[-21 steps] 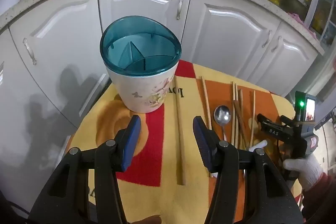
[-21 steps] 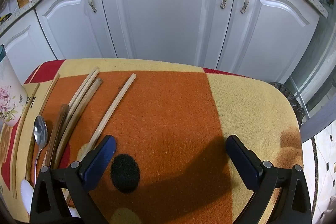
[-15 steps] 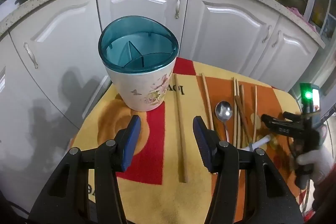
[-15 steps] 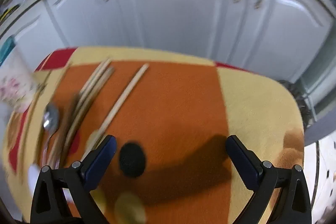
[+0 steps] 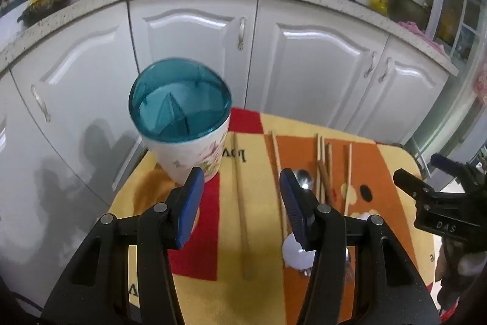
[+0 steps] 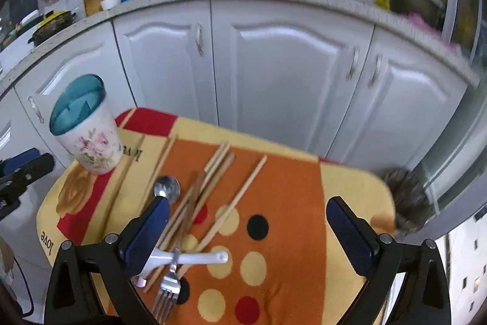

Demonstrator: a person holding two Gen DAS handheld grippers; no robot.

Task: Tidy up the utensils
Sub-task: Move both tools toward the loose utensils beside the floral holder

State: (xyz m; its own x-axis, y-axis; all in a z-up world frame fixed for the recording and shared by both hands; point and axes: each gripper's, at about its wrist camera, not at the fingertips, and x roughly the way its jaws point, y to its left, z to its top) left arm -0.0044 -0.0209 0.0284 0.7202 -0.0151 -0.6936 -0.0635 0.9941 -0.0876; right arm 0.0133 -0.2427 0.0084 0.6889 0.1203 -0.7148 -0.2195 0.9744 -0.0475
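Observation:
A white floral utensil holder with a teal divided top stands at the table's far left; it also shows in the right wrist view. Several wooden chopsticks lie on the patterned cloth, with a metal spoon, a white ceramic spoon and a fork among them. My left gripper is open and empty, just in front of the holder, above one chopstick. My right gripper is open and empty above the utensils.
The small table carries a red, orange and yellow cloth. White cabinet doors stand close behind it, under a counter with pans. A dark brush-like thing sits past the table's right edge.
Both grippers have pulled back and risen, so more of the table and counter shows. The right gripper now looks over the fork and white spoon. Nothing was picked up.

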